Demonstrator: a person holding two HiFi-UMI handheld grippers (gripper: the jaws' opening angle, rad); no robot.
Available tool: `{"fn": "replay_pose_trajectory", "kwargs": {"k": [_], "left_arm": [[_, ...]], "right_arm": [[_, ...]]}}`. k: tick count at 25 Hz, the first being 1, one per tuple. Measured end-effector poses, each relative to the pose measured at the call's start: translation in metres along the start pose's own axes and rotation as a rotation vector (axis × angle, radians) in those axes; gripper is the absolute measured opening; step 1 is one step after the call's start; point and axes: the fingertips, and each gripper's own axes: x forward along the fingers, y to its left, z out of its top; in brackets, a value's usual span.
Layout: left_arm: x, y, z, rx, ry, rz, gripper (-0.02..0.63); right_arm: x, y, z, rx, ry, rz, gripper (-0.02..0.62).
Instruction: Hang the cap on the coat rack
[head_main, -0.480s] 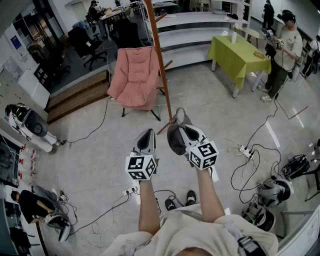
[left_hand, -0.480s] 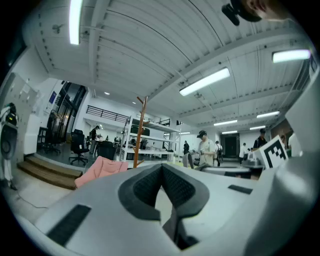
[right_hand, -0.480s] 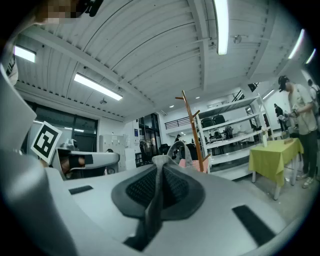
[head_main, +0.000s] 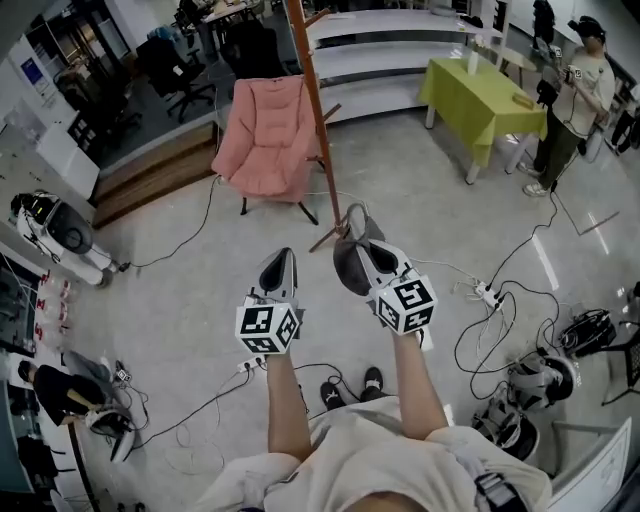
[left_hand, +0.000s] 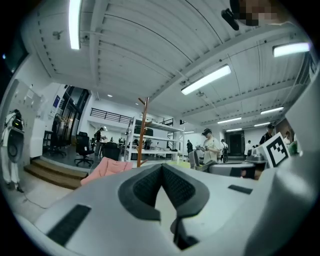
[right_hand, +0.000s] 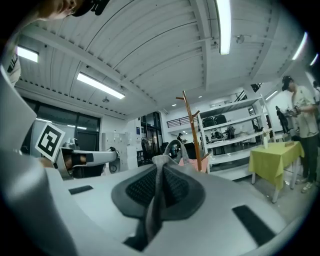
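Observation:
In the head view, my right gripper (head_main: 360, 250) is shut on a dark grey cap (head_main: 349, 272), whose strap loop sticks up beyond the jaws. In the right gripper view, a fold of the cap's grey fabric (right_hand: 156, 202) is pinched between the pads of that gripper (right_hand: 160, 170). The wooden coat rack (head_main: 316, 120) rises from the floor just ahead of the cap, and its pole (right_hand: 189, 125) stands some way off. My left gripper (head_main: 279, 260) hovers beside the right one with its pads (left_hand: 150, 187) together and nothing held. The coat rack (left_hand: 143, 130) also shows far ahead of it.
A pink folding chair (head_main: 268, 140) stands left of the rack's base. A green-covered table (head_main: 480, 95) and a standing person (head_main: 575, 95) are at the right. Cables and a power strip (head_main: 488, 296) lie on the floor, with shelving (right_hand: 235, 132) behind.
My left gripper has drifted slightly left and forward. The right gripper keeps the cap in nearly the same spot before the rack.

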Motion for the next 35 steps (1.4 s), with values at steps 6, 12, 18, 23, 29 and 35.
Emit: {"fn": "replay_pose_trajectory", "kwargs": {"k": [6,12,18,23,29,35], "left_arm": [[-0.011,0.023,-0.011,-0.03,0.015,0.12,0.008],[-0.015,0.011,0.001,0.024,0.007,0.145,0.008],[-0.018,0.021,0.005,0.023,0.018,0.154,0.008],[-0.007,0.029,0.001,0.026,0.004,0.159,0.008],[0.017,0.022,-0.011,0.042,0.008,0.1,0.007],[0.048,0.049,-0.003,0.025,-0.038,0.119,0.007]], "right_arm": [[-0.012,-0.02,0.002,-0.03,0.005,0.034,0.009],[-0.018,-0.027,0.003,-0.026,0.016,0.065,0.01],[-0.009,-0.021,0.007,-0.042,0.028,0.077,0.011],[0.002,-0.023,-0.003,-0.034,0.027,0.084,0.011],[0.019,-0.034,-0.017,-0.042,0.045,0.093,0.011],[0.056,-0.05,-0.004,-0.071,0.021,0.085,0.011]]}}
